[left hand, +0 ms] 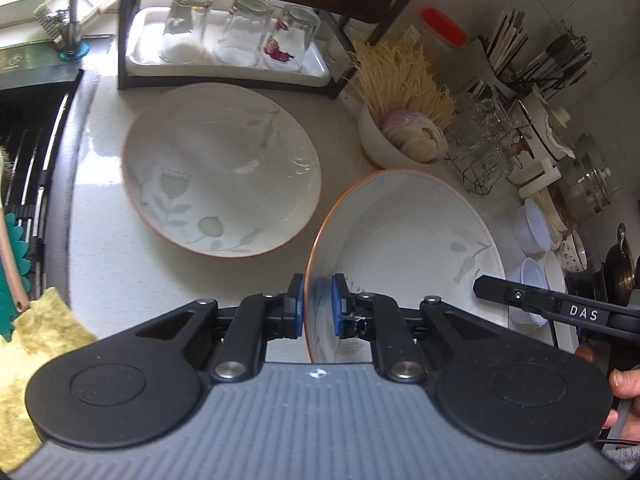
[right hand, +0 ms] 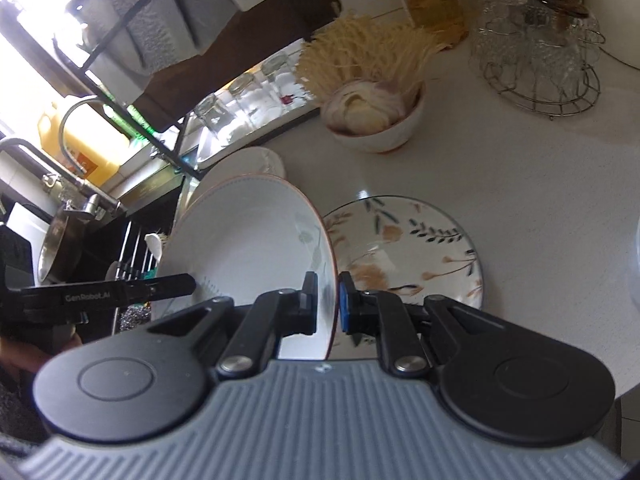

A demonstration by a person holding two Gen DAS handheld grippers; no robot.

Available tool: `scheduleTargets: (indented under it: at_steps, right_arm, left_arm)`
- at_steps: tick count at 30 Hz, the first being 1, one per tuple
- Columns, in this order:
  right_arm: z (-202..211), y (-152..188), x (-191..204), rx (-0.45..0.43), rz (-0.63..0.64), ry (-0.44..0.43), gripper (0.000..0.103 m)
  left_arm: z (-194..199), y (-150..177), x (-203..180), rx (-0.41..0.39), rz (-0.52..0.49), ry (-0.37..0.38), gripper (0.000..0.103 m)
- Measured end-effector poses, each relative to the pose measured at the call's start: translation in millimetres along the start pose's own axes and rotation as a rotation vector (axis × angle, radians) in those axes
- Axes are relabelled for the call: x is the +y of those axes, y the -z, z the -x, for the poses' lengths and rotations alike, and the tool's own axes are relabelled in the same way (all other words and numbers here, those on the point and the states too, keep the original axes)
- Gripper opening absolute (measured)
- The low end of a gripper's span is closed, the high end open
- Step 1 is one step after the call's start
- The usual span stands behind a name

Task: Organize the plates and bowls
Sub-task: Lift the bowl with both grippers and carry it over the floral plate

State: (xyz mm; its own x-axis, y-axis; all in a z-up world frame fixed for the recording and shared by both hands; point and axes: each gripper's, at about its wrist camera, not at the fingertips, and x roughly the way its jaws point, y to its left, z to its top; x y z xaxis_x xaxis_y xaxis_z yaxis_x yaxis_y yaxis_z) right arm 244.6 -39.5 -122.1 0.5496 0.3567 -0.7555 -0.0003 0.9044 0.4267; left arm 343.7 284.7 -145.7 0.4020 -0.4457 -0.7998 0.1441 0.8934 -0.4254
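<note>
Both grippers hold one white floral bowl with an orange rim (left hand: 404,232), lifted and tilted over the counter. My left gripper (left hand: 317,306) is shut on its near-left rim. My right gripper (right hand: 328,304) is shut on the opposite rim of the same bowl (right hand: 248,236); its finger also shows in the left wrist view (left hand: 520,294). A second matching bowl (left hand: 222,168) rests on the counter ahead of the left gripper, and its edge peeks out behind the held bowl in the right wrist view (right hand: 256,160). A flat plate with leaf pattern (right hand: 408,244) lies on the counter beside the held bowl.
A small bowl of sliced onion and noodles (left hand: 400,140) stands behind. A tray with three upturned glasses (left hand: 236,36) sits under a black rack. A wire stand of glasses (right hand: 540,48), small white cups (left hand: 532,228), the sink (left hand: 28,160) and a yellow cloth (left hand: 36,340) surround the counter.
</note>
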Motion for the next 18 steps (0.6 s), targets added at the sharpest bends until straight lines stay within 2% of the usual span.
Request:
scheduleTargets:
  at_steps: [10,18]
  right_arm:
    - [-11,-10,-44,0.027,0.008,0.005,0.014]
    - [-24,-14,-62,0.031,0.073,0.059,0.014]
  left_arm:
    - [-41,-7,-31,0.032,0.024,-0.046,0.016]
    - [-67,-2,-47,0.051,0.034,-0.077,0.016]
